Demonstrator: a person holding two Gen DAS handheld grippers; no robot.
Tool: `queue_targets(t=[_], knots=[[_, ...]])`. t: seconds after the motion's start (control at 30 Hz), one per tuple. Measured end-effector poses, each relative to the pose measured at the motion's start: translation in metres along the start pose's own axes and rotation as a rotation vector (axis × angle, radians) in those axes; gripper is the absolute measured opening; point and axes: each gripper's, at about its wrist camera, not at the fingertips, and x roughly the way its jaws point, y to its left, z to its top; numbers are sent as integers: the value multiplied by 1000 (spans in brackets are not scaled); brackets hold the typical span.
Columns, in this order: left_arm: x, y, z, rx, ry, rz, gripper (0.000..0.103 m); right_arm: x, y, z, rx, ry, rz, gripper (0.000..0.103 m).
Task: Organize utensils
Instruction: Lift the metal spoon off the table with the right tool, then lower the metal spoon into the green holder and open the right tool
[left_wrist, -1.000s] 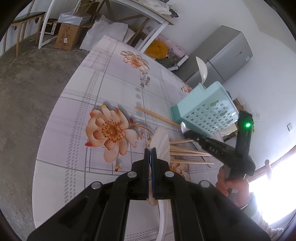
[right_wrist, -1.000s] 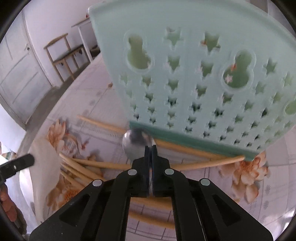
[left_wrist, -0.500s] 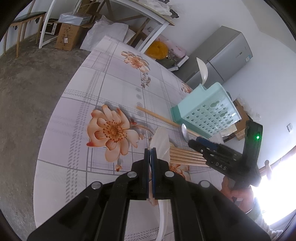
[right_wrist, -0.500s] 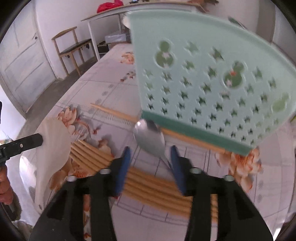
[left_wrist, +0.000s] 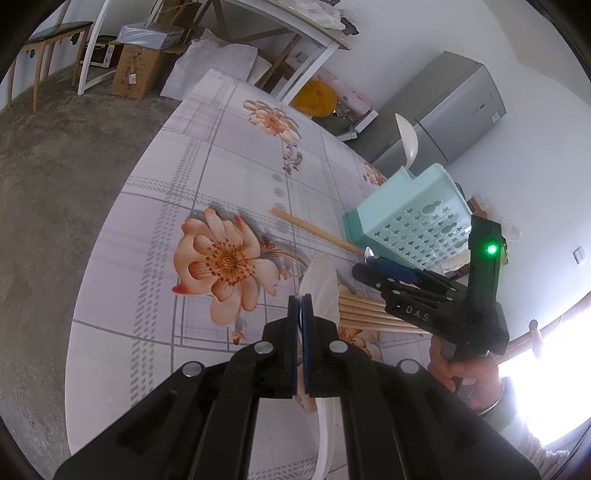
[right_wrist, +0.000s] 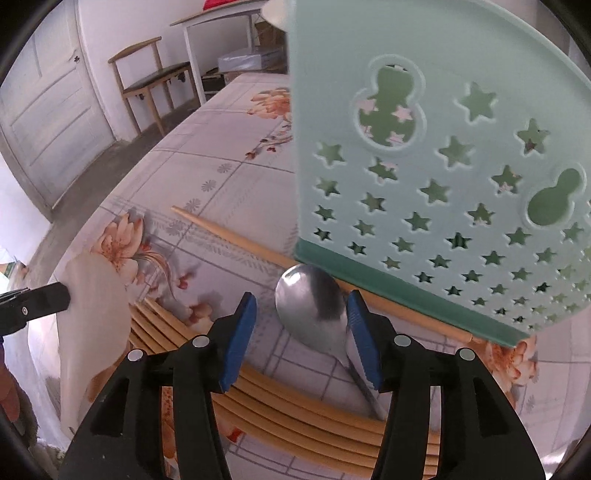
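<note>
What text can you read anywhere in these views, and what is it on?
"- DAS": on the side of the right tool, left wrist view.
Fridge stickers: too small to read.
Cardboard box label: too small to read.
Right wrist view: no readable text.

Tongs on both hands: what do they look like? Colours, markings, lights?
Both tongs, left and right, are black angular plastic linkages with silver pivot screws and ribbed blue pads. The right one's side reads "DAS" and carries a lit green LED. A dark sleeve shows behind it.
</note>
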Motion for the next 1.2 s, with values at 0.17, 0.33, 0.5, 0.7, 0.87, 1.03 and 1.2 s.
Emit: queue_targets(t=[0.17, 0.33, 0.5, 0.7, 0.87, 1.03, 1.2], knots=[[0, -1, -1, 0, -1, 2, 1, -3, -3, 1, 25, -14, 16, 36], [0, 0, -1, -1, 0, 3, 1, -10, 1, -4, 13, -38, 36, 35], [-1, 0, -1, -1, -4, 5, 1, -29, 4, -6, 13, -103, 71, 35], [-2, -1, -1, -1, -11, 6, 1, -71, 1, -6, 61, -252, 130, 35], [-3, -3, -1, 5, -17, 8, 1, -97, -11, -12, 129, -341, 147, 35], [-5, -6, 0, 10, -24, 14, 1, -122, -29, -23, 218, -422, 161, 35], [-6, -8, 0, 14, -32, 20, 1, -138, -40, -33, 274, -484, 161, 34]])
